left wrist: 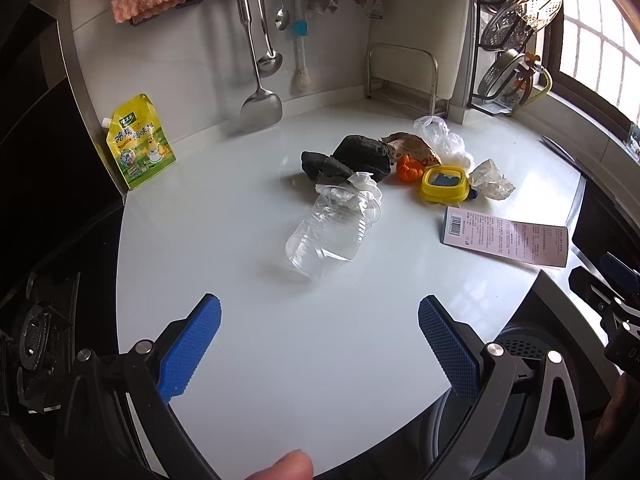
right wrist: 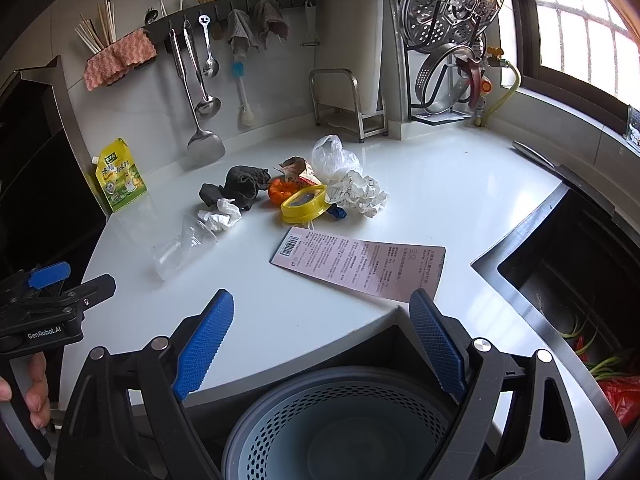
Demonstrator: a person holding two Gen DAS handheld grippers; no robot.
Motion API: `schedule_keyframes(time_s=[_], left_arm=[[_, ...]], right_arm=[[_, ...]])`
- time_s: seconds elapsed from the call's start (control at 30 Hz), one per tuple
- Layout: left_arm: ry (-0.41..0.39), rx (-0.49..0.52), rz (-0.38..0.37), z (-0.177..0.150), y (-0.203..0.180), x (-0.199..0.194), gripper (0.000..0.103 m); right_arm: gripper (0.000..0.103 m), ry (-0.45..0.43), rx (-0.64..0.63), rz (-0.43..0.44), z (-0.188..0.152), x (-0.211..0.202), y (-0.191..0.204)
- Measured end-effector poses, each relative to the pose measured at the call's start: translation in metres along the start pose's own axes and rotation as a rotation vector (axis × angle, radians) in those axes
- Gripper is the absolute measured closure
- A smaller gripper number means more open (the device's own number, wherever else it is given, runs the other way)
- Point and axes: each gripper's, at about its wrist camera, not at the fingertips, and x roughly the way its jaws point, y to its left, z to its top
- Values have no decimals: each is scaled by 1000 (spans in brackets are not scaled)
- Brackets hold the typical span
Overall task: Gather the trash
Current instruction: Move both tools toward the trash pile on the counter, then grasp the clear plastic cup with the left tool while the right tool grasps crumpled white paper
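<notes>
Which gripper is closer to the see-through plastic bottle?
Left. The left gripper faces the plastic bottle straight ahead. The right gripper hangs over the bin, farther off.

"GenRobot.AI" stands on the left gripper [right wrist: 76, 280]; card [right wrist: 358, 268] print too small to read

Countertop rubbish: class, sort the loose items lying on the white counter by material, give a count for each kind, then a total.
Clear plastic: 3, the bottle, the bag, the crumpled wrap
Paper or card: 4, the printed card, the white wad, the crumpled sheet, the torn carton
Dark cloth: 1
Orange peel: 1
Yellow lid: 1
Total: 10
</notes>
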Motion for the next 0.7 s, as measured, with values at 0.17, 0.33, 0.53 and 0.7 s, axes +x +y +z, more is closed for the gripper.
schedule_keyframes(time_s=[0.17,0.33,0.53,0.7], left_arm=[[14,3,3,4,-1,11,6],[34,8,7,13,-2,29,6],[111,56,-16,31,-10,77,6],[155,77,20,43,-10,120,6]], right_arm=[[18,8,-1,8,4,9,-1],[18,8,-6,22,14,19,-2],[18,7,1,37,24,35,-6],[18,15,-3,27,36,53,-13]])
